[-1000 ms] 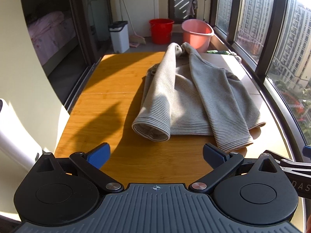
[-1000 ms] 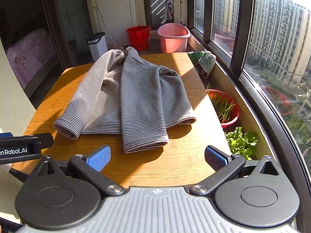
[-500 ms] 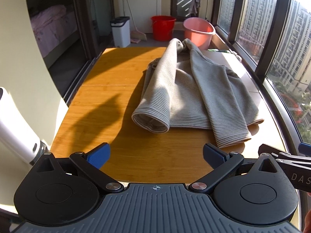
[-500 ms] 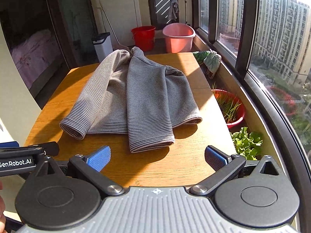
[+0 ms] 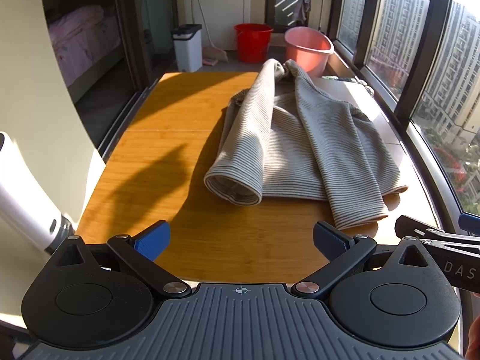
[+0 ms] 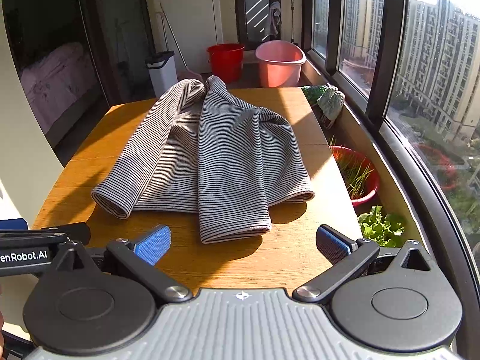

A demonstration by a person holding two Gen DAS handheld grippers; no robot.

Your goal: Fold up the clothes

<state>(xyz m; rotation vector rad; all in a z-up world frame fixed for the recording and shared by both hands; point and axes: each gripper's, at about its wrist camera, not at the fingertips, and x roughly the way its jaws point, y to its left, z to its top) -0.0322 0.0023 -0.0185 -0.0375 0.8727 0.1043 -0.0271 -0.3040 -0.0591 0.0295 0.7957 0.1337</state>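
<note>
A grey striped sweater [image 5: 303, 147] lies on the wooden table [image 5: 168, 138], both sleeves folded down over its body; it also shows in the right wrist view [image 6: 216, 156]. My left gripper [image 5: 241, 241] is open and empty, above the table's near edge, short of the left sleeve cuff [image 5: 234, 189]. My right gripper [image 6: 243, 244] is open and empty, just short of the right sleeve cuff [image 6: 237, 231]. Each gripper's body shows at the edge of the other's view.
A red bucket [image 5: 253, 42], a pink basin [image 5: 309, 49] and a white bin [image 5: 187, 46] stand beyond the table's far end. A red bowl of greens [image 6: 357, 177] and leafy plants [image 6: 381, 225] sit by the window at right. A bed lies behind glass at left.
Both grippers have drawn back and risen slightly, so the sweater sits a little farther away. Both stay open. The sweater has not moved.
</note>
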